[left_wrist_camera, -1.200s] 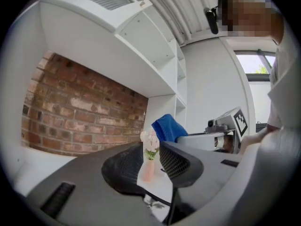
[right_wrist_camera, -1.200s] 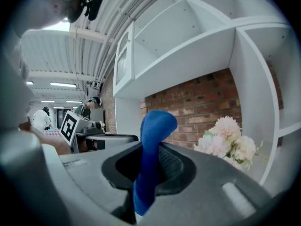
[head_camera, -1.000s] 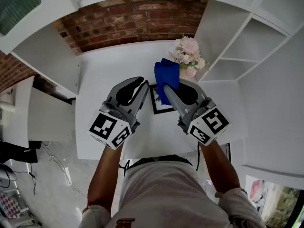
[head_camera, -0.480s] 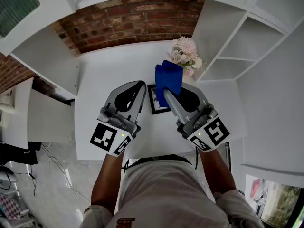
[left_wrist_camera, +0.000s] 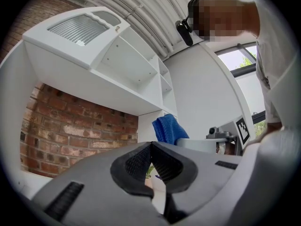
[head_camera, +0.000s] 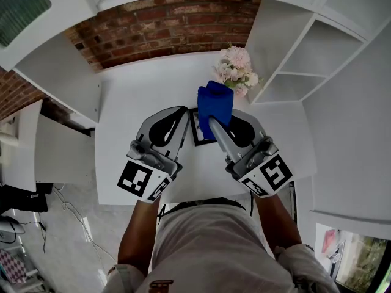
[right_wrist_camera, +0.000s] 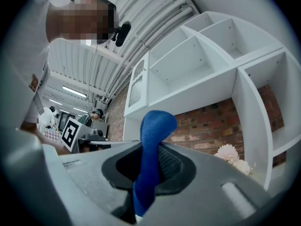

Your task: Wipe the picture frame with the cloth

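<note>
A black picture frame (head_camera: 198, 134) lies on the white table (head_camera: 137, 93), showing between my two grippers. My right gripper (head_camera: 211, 122) is shut on a blue cloth (head_camera: 215, 101), which stands up out of the jaws and hangs over the frame's far right part. In the right gripper view the blue cloth (right_wrist_camera: 153, 126) is pinched between the pads of the right gripper (right_wrist_camera: 150, 149). My left gripper (head_camera: 183, 111) sits just left of the frame, apart from the cloth. In its own view the left gripper (left_wrist_camera: 151, 146) is shut, pads together with nothing between them; the blue cloth (left_wrist_camera: 168, 128) shows beyond.
A pot of pale pink flowers (head_camera: 238, 71) stands at the table's far right corner, close behind the cloth. White cubby shelves (head_camera: 317, 47) rise on the right, a white shelf (head_camera: 55, 72) on the left, a brick wall (head_camera: 159, 23) behind.
The left gripper's jaws have closed. Both grippers have risen a little, and the cloth has shifted slightly left over the frame.
</note>
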